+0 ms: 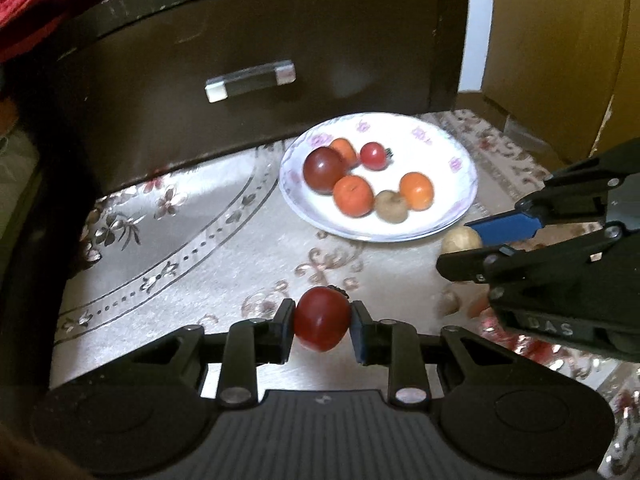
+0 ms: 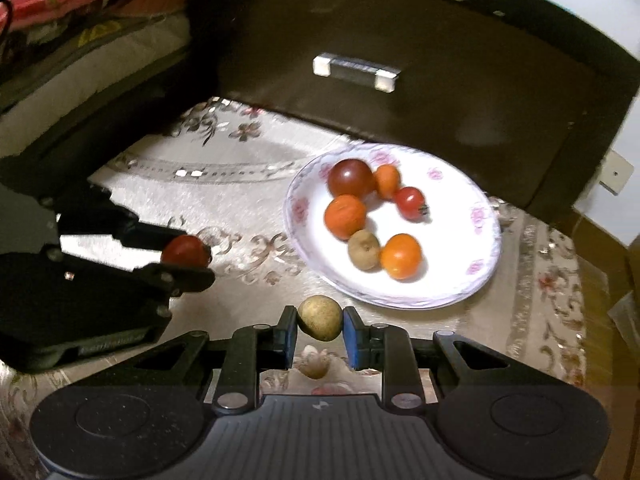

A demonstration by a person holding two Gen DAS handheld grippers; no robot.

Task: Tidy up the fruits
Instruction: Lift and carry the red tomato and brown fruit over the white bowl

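Observation:
My left gripper point(image 1: 322, 322) is shut on a dark red tomato point(image 1: 322, 318), held above the tablecloth; from the right wrist view the same tomato point(image 2: 185, 251) shows between the left fingers. My right gripper point(image 2: 320, 326) is shut on a small brownish-yellow round fruit point(image 2: 320, 317), also seen as the pale fruit point(image 1: 460, 240) at the blue pad in the left wrist view. Beyond both stands a white floral plate point(image 1: 452, 148) point(image 2: 476, 240) holding several fruits: a large dark red one point(image 1: 324, 170), orange ones, a small red tomato point(image 1: 374, 155) and a brown one point(image 1: 392, 206).
A dark wooden drawer front with a clear handle point(image 1: 250, 80) point(image 2: 356, 70) rises right behind the plate. The patterned cream tablecloth point(image 1: 180, 248) covers the table. Two small fruits point(image 1: 450, 302) lie on the cloth under the right gripper. Red fabric point(image 1: 48, 0) sits at upper left.

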